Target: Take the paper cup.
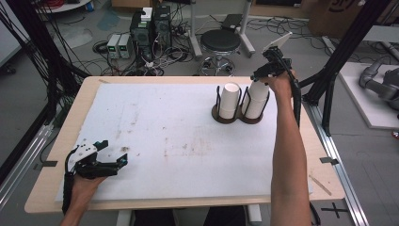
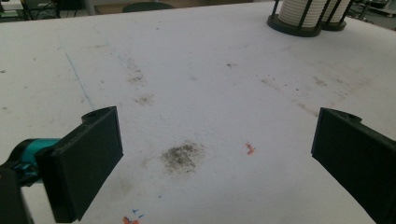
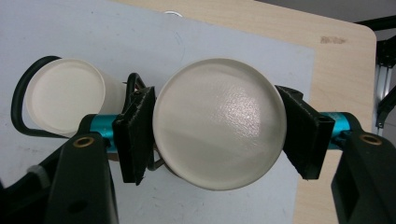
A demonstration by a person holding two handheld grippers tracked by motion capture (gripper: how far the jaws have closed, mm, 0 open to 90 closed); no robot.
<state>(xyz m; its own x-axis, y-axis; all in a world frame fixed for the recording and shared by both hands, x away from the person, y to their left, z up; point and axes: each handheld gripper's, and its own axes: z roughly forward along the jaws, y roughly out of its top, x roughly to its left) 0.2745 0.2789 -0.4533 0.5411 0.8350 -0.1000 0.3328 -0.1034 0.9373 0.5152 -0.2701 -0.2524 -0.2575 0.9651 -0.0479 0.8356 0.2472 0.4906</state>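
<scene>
Two stacks of white paper cups stand upside down in a dark double wire holder (image 1: 237, 118) at the back right of the white sheet. My right gripper (image 1: 260, 75) comes down on the right stack (image 1: 256, 101). In the right gripper view both pads press the sides of the top cup (image 3: 219, 107), so the right gripper (image 3: 219, 126) is shut on it. The left stack (image 1: 229, 100) (image 3: 65, 95) stands untouched beside it. My left gripper (image 1: 113, 151) rests low at the front left, open, with only stained sheet between its jaws (image 2: 217, 154).
A white foam sheet (image 1: 164, 132) covers most of the wooden table (image 1: 324, 181); it has dark smudges (image 2: 183, 156). Beyond the far edge are a stool (image 1: 220, 42), computer boxes (image 1: 148, 30) and cables. A black frame post (image 1: 329, 80) rises at the right.
</scene>
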